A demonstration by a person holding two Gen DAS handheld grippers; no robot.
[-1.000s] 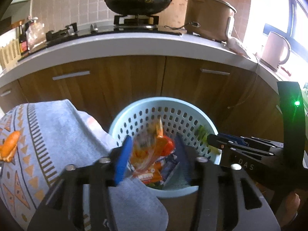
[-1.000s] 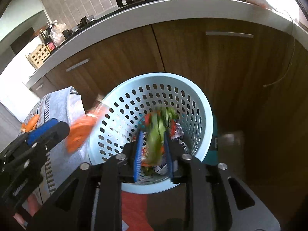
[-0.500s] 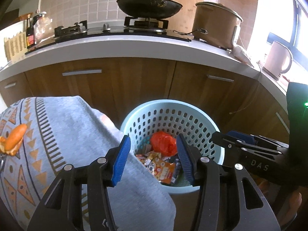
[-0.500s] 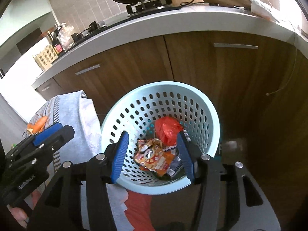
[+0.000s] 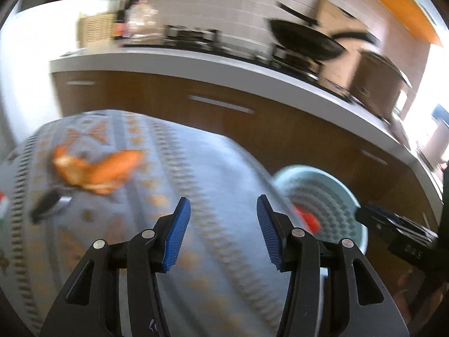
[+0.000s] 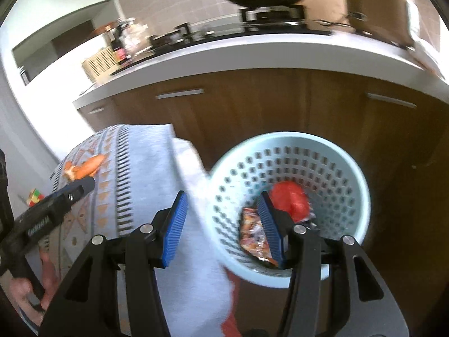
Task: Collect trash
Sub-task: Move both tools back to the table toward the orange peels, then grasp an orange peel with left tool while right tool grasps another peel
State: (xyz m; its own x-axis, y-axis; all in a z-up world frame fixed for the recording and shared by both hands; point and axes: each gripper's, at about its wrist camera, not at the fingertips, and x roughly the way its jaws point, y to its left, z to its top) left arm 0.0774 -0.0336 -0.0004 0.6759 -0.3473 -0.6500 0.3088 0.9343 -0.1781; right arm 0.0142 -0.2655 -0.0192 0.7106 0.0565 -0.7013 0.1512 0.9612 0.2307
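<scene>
We see both claws empty: left gripper (image 5: 221, 231) half-wide over patterned cloth (image 5: 196, 168); right gripper (image 6: 221, 224), jaws just opened, basket (image 6: 331, 146) at two o'clock.

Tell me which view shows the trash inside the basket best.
The right wrist view: it looks into the basket, showing the red wrapper and the printed packet. The left wrist view is blurred and shows only a red patch.

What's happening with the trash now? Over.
Both tongs, left and right, open, empty. Wrappers in basket. Orange peel left on cloth.
</scene>
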